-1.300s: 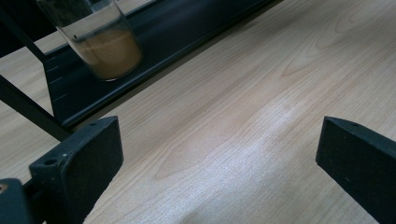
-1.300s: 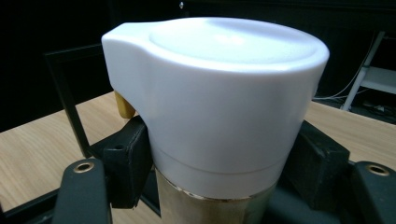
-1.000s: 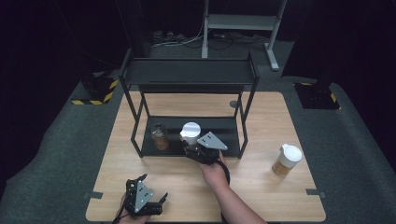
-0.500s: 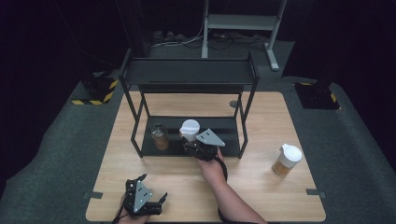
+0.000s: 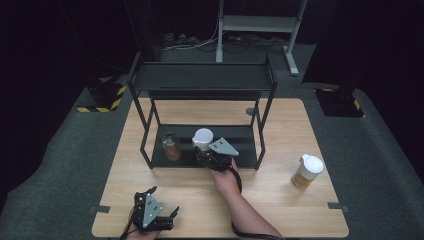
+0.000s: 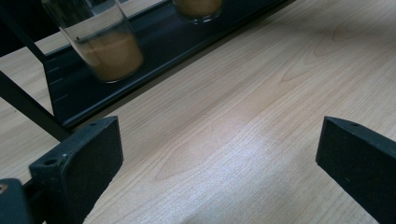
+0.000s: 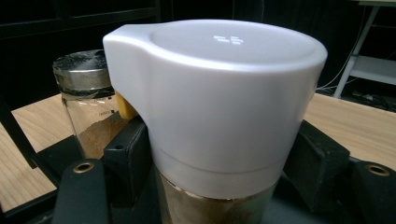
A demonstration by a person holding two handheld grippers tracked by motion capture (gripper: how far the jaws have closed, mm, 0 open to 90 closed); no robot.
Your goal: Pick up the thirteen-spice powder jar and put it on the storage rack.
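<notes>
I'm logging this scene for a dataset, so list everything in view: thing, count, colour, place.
White-lidded jar: 1, white lid, glass with brown powder, on the rack's lower shelf, between the right tongs' jaws.
Silver-lidded jar: 1, clear glass with brown powder, on the lower shelf, left of the white-lidded jar.
Second white-lidded jar: 1, white lid, brown contents, on the table at the right, apart from the rack.
Rack: 1, black metal, two shelves, at the middle of the table.
Table: 1, light wood.
Floor: dark grey, around the table.
Left tongs: 1, black, jaws apart, over the table's near left edge.
Right tongs: 1, black, jaws at either side of the white-lidded jar.
Forearm: 1, coming in from the bottom.
</notes>
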